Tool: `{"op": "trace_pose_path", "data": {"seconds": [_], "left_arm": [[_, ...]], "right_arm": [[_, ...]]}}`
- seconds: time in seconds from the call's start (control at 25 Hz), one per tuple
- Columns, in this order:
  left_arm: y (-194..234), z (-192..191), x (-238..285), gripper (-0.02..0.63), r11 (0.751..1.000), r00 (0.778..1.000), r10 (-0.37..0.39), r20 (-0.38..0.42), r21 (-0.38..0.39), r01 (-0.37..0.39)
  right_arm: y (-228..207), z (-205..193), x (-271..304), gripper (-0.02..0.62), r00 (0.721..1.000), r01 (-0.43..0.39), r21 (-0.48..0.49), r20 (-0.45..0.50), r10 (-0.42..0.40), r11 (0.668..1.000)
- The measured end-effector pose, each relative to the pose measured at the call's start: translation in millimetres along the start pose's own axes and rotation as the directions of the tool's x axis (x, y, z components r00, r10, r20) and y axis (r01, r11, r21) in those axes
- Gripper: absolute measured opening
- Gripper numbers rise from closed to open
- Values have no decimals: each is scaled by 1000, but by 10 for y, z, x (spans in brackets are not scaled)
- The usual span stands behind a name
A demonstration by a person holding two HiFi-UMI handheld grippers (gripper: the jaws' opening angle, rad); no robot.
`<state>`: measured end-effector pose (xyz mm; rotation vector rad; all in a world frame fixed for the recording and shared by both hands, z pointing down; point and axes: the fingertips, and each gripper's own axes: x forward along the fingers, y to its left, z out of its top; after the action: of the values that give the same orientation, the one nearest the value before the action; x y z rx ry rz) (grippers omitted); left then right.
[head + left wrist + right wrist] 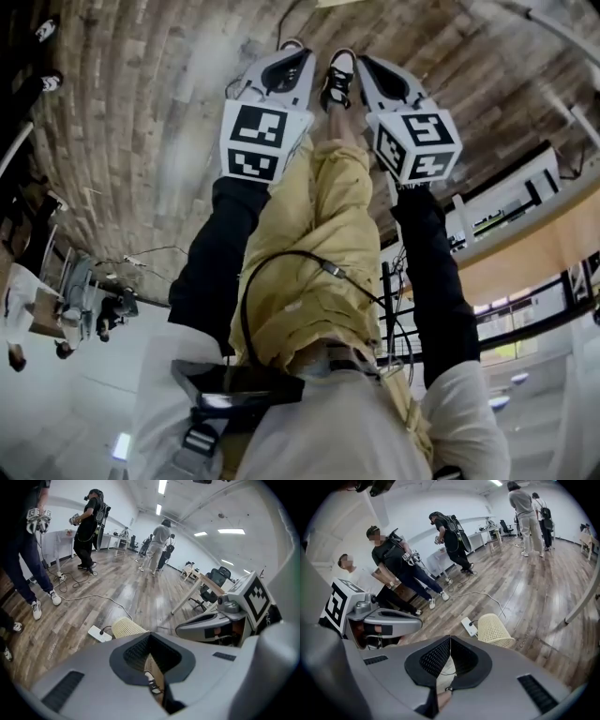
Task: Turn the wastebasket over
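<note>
Wood-plank floor (534, 588) carries the cream lattice wastebasket (494, 630), wider end down, just beside a white power strip (469, 626). The left gripper (150, 634) and right gripper (450, 638) both have jaws pressed together, pinching nothing.

Cream mesh wastebasket (494, 630), brown plank floor (534, 588)

Left gripper (300, 51) and right gripper (362, 60): pale grey shells, black mesh-textured pads (137, 652), a cube (258, 139) of black-and-white square markers on each. Black sleeves (220, 253), white top (319, 427), mustard trousers (328, 234), black-and-white sneaker (337, 80). Black cable (281, 254) loops at the waist.
</note>
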<state>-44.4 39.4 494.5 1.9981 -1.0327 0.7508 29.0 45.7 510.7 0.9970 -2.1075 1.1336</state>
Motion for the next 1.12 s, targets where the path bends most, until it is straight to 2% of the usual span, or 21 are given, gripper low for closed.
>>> {"op": "trace_pose_path", "data": {"seconds": [0.2,0.44,0.72,1.12], "left_arm": [[169,-306,421,0,998,998,-14,-64,65,18],[293,-389,672,0,993,995,-20,-101,116,32],[542,-470,1027,0,997,992,-7,-123,76,16],[683,-684,1472,0,998,983,-36,-181,44,45]], "right_arm": [[-304,-303,413,20,999,11,11,-50,-10,1000],[-486,-299,782,21,997,6,-42,-79,-9,999],[-951,-295,1271,21,995,42,12,-89,-41,999],[-1476,-518,1860,23,990,95,132,-119,-79,987]]}}
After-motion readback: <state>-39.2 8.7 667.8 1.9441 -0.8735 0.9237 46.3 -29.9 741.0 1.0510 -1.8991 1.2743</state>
